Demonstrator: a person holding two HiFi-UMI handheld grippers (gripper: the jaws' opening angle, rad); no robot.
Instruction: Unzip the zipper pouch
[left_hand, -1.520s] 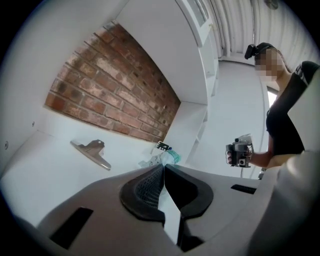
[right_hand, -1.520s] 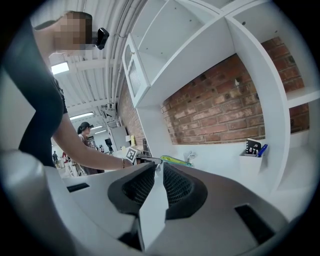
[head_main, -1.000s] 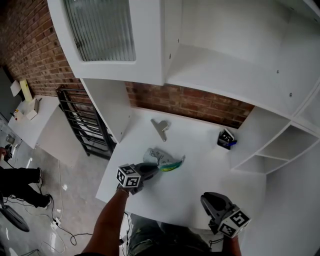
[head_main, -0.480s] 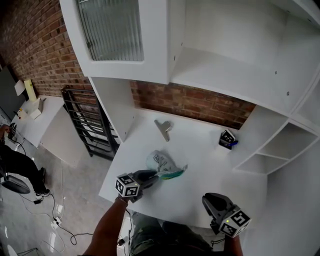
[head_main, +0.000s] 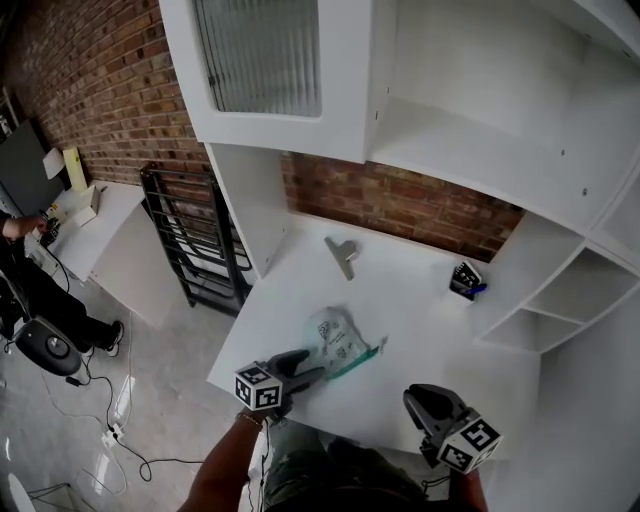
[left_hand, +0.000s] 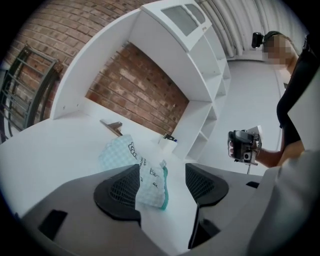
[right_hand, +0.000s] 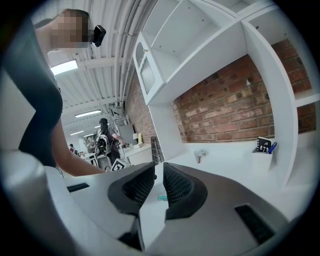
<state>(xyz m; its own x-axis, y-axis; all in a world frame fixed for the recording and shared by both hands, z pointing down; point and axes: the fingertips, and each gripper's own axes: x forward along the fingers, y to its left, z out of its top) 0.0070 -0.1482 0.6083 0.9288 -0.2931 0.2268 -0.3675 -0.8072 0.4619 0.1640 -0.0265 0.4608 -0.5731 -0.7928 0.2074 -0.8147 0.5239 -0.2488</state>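
The zipper pouch (head_main: 340, 343), pale checked fabric with a teal zipper edge, lies flat on the white table (head_main: 420, 315) near its front. My left gripper (head_main: 306, 366) sits just behind the pouch's near end, and its jaws are opening. In the left gripper view the pouch (left_hand: 142, 167) reaches between the jaws of the left gripper (left_hand: 161, 179), but the pads do not press on it. My right gripper (head_main: 420, 398) hovers at the table's front right edge, shut with nothing in it. In its own view the right gripper (right_hand: 159, 181) shows only a thin slit.
A metal clip (head_main: 343, 253) lies toward the back of the table. A white pen cup (head_main: 465, 281) stands at the back right by the open shelves (head_main: 560, 300). A black metal rack (head_main: 190, 245) stands left of the table. People are at desks far left.
My left gripper has let go of the pouch, and its jaws have spread. The pouch now lies flatter on the table. The right gripper has stayed put.
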